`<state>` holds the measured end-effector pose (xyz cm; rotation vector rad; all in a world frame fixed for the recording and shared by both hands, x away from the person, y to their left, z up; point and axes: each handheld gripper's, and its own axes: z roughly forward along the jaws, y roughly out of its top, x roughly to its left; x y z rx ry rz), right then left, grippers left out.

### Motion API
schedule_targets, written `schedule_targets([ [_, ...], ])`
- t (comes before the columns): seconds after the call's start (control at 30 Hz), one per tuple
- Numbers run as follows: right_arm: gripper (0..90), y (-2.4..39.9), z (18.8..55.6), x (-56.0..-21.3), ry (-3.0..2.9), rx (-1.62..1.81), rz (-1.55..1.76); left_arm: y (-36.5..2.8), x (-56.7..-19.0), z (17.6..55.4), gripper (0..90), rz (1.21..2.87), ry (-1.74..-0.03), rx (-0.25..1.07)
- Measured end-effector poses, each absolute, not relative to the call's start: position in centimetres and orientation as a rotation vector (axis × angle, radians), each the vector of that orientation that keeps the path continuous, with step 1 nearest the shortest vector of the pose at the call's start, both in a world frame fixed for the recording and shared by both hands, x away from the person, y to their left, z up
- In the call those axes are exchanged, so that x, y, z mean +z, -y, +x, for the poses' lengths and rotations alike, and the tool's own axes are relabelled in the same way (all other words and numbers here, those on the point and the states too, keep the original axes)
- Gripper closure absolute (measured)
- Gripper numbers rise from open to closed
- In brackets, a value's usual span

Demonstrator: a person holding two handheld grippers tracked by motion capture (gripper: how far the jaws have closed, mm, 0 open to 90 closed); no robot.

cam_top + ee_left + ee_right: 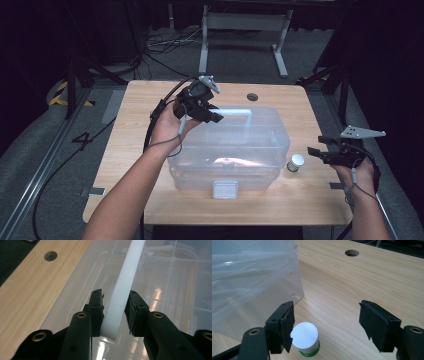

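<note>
Left tool (114, 312) straddles white handle (122, 287) of clear box (260, 145), pads not pressing; right tool (327, 327) spread; no legible writing.

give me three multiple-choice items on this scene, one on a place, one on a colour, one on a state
1. Where does the small white-capped jar stand?
A. on the wooden table, right of the clear plastic storage box
B. inside the box
C. on the floor

2. What colour is the box lid's bar handle?
A. red
B. white
C. black

3. How do the right tongs stand?
A. clamped on the jar
B. holding the handle
C. open, gripping nothing

Answers: 1 A, the high view shows the jar beside the box; 2 B, the bar between the left tongs is white; 3 C, there is a wide gap and the jar sits below it.
</note>
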<state>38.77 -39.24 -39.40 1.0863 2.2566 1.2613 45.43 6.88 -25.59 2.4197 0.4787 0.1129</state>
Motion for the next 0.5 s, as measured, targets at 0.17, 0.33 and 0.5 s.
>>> schedule_targets([
  [0.17, 37.2, 38.9, 38.6, -39.4, -2.214, 1.272, 1.124, -6.9, -25.3, 46.2, 68.5, 2.416, -0.5, 0.085],
  [0.33, 41.3, 38.9, 38.4, -39.4, -2.229, 1.266, 1.107, -6.9, -25.0, 47.0, 68.3, 2.417, -0.515, 0.059],
  [0.5, 45.4, 38.9, 38.1, -39.3, -2.233, 1.257, 1.075, -7.0, -24.7, 47.9, 68.1, 2.411, -0.532, 0.033],
])
